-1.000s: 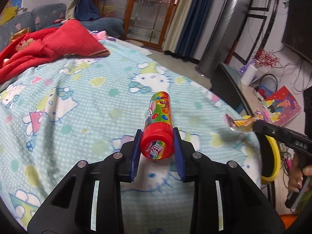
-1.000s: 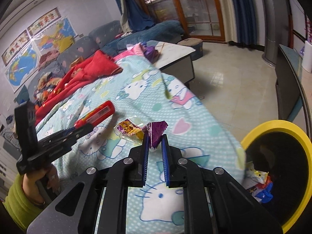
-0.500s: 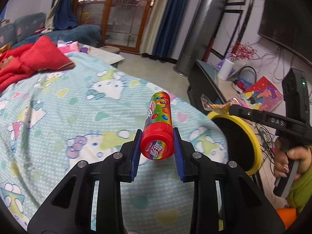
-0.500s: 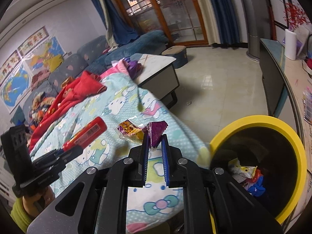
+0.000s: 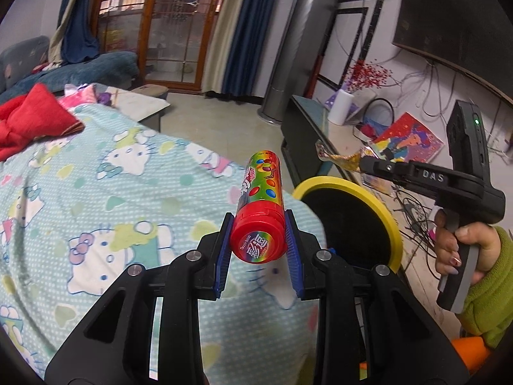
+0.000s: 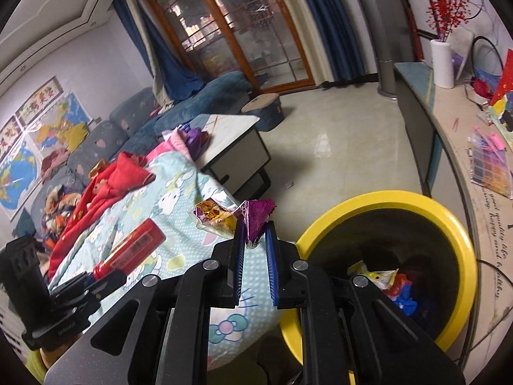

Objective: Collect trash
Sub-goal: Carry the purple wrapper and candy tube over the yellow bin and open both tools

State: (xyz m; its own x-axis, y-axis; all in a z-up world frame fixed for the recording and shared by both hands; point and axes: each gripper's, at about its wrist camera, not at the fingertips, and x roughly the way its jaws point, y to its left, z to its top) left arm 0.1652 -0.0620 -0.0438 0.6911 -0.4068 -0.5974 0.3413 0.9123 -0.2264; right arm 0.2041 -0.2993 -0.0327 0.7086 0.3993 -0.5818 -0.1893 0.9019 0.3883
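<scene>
My left gripper [image 5: 258,224] is shut on a candy tube [image 5: 261,203] with a red cap, held above the bed's edge, left of the yellow-rimmed bin [image 5: 381,211]. The right wrist view shows the same candy tube [image 6: 134,247] at lower left in the left gripper [image 6: 105,272]. My right gripper [image 6: 255,234] is shut on a purple and yellow snack wrapper [image 6: 237,215], just left of the bin [image 6: 455,224], which holds several wrappers. In the left wrist view the right gripper [image 5: 362,163] holds the wrapper [image 5: 340,158] above the bin's far rim.
A cartoon-print blanket [image 5: 96,199] covers the bed, with a red garment [image 5: 29,122] at its far end. A low table [image 6: 237,147] stands beyond the bed. A dark TV cabinet [image 5: 304,134] and a counter with cables and papers [image 6: 481,166] run along the right.
Both grippers have swung right from over the bed toward the bin, which now fills more of both views. Each still holds its item.
</scene>
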